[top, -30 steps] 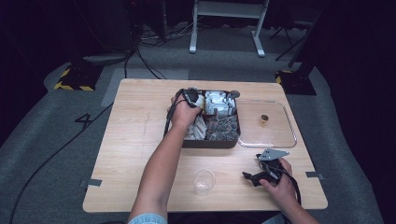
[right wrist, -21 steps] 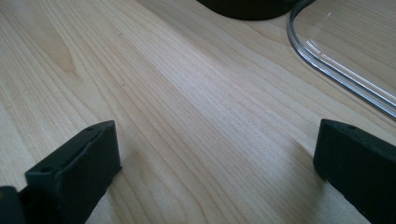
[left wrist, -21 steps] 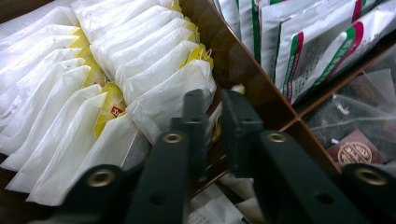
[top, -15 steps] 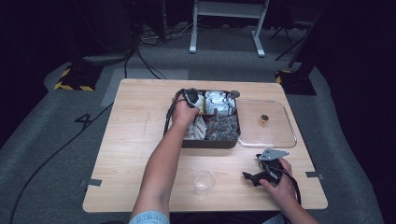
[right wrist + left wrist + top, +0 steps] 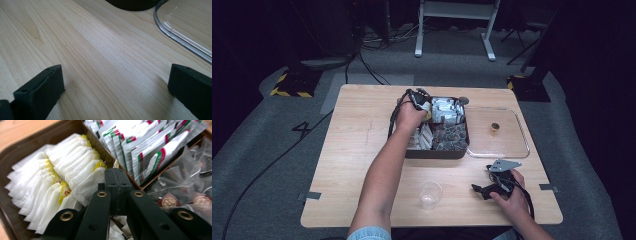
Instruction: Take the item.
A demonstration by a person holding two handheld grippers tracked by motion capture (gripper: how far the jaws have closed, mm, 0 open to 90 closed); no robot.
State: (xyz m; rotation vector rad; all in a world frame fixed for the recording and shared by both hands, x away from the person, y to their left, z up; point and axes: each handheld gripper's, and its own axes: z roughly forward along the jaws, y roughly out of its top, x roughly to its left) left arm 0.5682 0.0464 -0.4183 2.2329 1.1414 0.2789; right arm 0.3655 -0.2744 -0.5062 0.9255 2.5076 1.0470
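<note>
A dark compartment tray (image 5: 434, 152) stands mid-table. It holds white and yellow sachets (image 5: 50, 177), red, green and white packets (image 5: 150, 147) and clear pouches (image 5: 180, 182). My left gripper (image 5: 424, 102) reaches into the tray's far left part. Its jaws (image 5: 117, 173) are shut and lie against the white sachets; I cannot tell whether one is pinched. Near the table's front right, my right gripper (image 5: 479, 189) rests low over bare wood. There the jaws (image 5: 116, 80) stand wide open with nothing between them.
A clear lid (image 5: 497, 145) with a small brown knob (image 5: 495, 127) lies right of the tray, and its rim (image 5: 180, 37) runs just ahead of my right gripper. A clear plastic cup (image 5: 430, 194) stands near the front edge, between my forearms.
My left hand has edged very slightly farther over the tray. The right gripper has stayed where it was.
</note>
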